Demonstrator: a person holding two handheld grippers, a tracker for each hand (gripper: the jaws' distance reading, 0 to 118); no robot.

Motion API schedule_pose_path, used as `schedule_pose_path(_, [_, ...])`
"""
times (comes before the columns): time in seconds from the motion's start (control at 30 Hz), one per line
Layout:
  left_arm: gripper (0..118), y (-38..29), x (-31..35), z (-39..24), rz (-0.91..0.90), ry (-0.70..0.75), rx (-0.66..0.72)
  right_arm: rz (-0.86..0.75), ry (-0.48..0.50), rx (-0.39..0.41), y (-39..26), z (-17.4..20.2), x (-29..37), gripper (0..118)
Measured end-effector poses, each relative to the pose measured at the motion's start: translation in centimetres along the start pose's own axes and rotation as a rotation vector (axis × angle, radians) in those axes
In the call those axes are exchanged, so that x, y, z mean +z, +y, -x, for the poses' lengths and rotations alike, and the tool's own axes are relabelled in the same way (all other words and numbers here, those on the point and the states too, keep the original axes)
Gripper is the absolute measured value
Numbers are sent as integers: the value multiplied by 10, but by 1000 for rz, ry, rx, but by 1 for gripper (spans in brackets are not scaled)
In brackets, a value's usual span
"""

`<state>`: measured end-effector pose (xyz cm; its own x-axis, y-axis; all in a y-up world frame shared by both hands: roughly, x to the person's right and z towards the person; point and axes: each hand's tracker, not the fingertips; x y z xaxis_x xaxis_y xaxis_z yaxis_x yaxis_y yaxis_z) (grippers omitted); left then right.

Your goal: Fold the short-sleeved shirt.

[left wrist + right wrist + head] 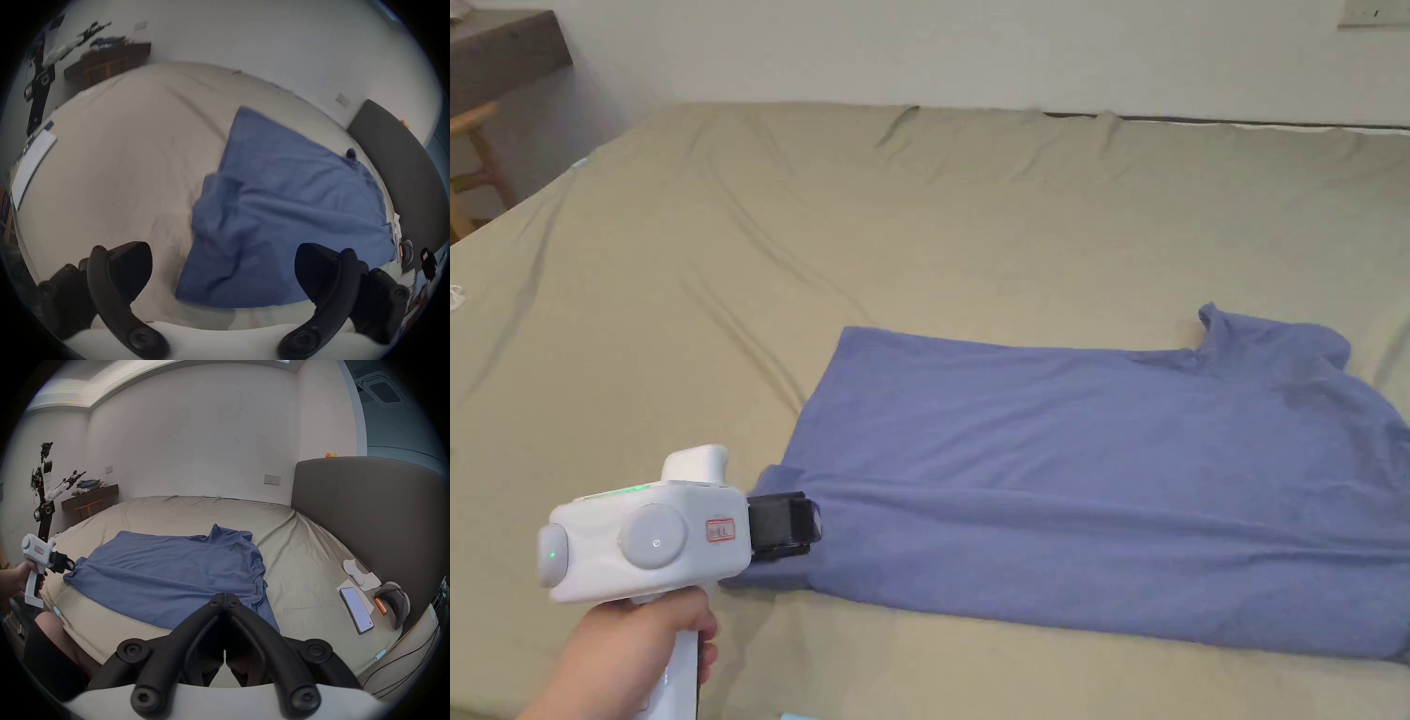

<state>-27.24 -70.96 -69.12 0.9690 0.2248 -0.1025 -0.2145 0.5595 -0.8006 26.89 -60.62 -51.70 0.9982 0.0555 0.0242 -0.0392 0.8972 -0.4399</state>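
Note:
A blue short-sleeved shirt (1087, 469) lies spread across the olive bed sheet (919, 234), hem to the left and collar to the right, with its near long side folded over. A hand holds my left gripper (802, 525) at the shirt's near left hem corner. In the left gripper view that gripper (222, 253) is open, its jaws wide apart, with the rumpled corner of the shirt (280, 194) just ahead of them. My right gripper (225, 595) is shut with nothing in it, raised over the near edge of the shirt (170, 569); the left gripper (68, 564) is seen at far left.
A grey headboard (365, 518) bounds the bed on the right. Near it on the sheet lie a phone (356, 611), white cloth (353, 569), an orange item (381, 606) and a grey object (397, 601). A robot stand (45, 506) and a wooden shelf (497, 47) are at the left.

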Motion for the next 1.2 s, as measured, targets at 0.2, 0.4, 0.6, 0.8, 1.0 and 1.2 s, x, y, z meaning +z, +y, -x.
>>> schedule_pose_path(0.2, [41, -18, 8, -29, -19, 128, -308, 34, -18, 67, -8, 1, -13, 2])
schedule_pose_path(0.4, [4, -24, 43, -47, -59, 33, -382, 134, -35, -9, -29, -26, -34, 2])
schedule_pose_path(0.6, [4, -13, 68, -47, -123, 19, -356, 279, -60, -192, -46, -86, -79, 118])
schedule_pose_path(0.8, [4, -14, 58, -50, -95, 35, -355, 444, -4, -262, -73, -97, -136, 67])
schedule_pose_path(1.0, [4, -15, 64, -41, -79, 28, -336, 352, -35, -132, -66, -82, -122, 15])
schedule_pose_path(1.2, [4, -8, 106, -33, -137, -40, -302, 264, 34, -106, -38, -88, -73, 15])
